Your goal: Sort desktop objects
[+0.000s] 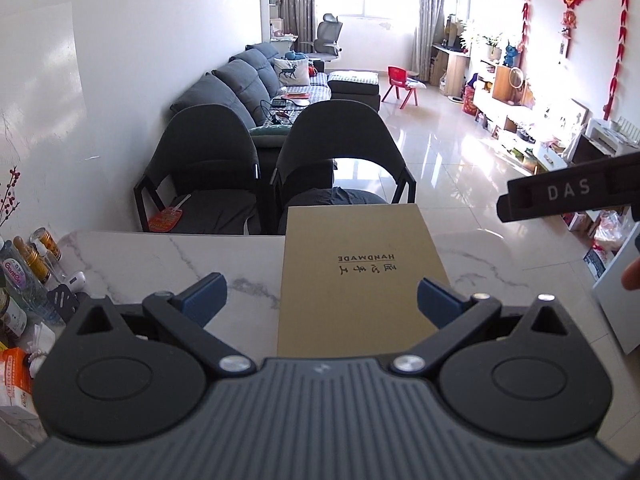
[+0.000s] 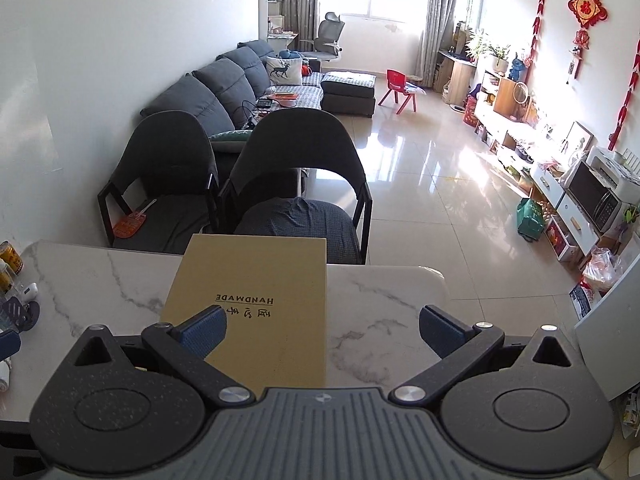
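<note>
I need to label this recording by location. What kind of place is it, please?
Most likely a home living and dining room. A grey sofa stands along the wall, red festive hangings decorate the opposite wall, and two dark chairs stand at the marble table, where a brown box lies.

Left gripper (image 1: 322,298): matte black body, ribbed grey plate in the middle, two round black discs either side, silver screws at the joints, blue pads on the fingers (image 1: 204,294). Right gripper (image 2: 322,330): same build, its black shell speckled with dust, blue textured pads, white letters DAS along its side.
</note>
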Tool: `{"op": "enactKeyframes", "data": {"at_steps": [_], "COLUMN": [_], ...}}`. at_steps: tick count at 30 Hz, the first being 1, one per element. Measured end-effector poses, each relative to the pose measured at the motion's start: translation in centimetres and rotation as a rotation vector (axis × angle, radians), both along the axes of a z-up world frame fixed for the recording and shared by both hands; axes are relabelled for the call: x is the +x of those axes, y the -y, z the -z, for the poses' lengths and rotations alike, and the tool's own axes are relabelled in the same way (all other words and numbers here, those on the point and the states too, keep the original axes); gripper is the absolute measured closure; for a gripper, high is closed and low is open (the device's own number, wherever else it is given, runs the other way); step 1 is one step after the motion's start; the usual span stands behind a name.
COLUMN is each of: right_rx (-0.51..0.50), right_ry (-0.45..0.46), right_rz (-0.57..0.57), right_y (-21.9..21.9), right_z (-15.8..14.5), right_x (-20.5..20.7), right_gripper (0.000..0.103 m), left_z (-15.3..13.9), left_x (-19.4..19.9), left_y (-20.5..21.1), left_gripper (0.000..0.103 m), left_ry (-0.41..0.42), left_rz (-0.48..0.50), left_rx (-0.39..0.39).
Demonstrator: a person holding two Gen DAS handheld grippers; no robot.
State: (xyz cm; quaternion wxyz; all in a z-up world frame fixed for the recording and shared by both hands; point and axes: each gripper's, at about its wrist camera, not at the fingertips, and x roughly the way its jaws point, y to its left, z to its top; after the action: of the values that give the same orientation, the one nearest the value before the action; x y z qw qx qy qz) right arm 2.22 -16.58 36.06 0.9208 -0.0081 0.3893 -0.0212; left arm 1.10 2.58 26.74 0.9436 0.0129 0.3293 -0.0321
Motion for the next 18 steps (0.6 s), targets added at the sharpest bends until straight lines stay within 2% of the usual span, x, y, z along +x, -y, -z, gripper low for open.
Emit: {"op": "enactKeyframes", "data": {"at_steps": [5,8,10,13,18], "right_rx": [-0.004,-0.021,-0.032,-0.068,-0.032], "right_ry": [-0.016,-0.042,-0.06,-0.15,-0.347], "right_rz": [-0.007,-0.009,-0.011,-0.041,-0.056], "right_y": [0.0,0.1,0.1,0.0,0.2], "right_z": [1.0,2.8,4.1,8.6,17.9], "right_x": [-0.9,-1.4,-1.7,-3.1,-3.7], "right_gripper": [0.0,0.0,0.0,0.0,0.0], "left_z": [0.8,2.6,4.6,8.2,14.9], "left_x": [0.1,0.4,0.5,0.1,0.5], "left_y": [-0.1,-0.4,-0.6,-1.3,-3.8], "left_gripper": [0.0,0.0,0.0,0.0,0.0], "left_ry": [-0.021,-0.049,-0.108,-0.219,-0.405], "left_rz": [0.005,0.01,0.017,0.012,-0.029], "left_rx": [0.001,-0.001,0.003,0.008,-0.013]}}
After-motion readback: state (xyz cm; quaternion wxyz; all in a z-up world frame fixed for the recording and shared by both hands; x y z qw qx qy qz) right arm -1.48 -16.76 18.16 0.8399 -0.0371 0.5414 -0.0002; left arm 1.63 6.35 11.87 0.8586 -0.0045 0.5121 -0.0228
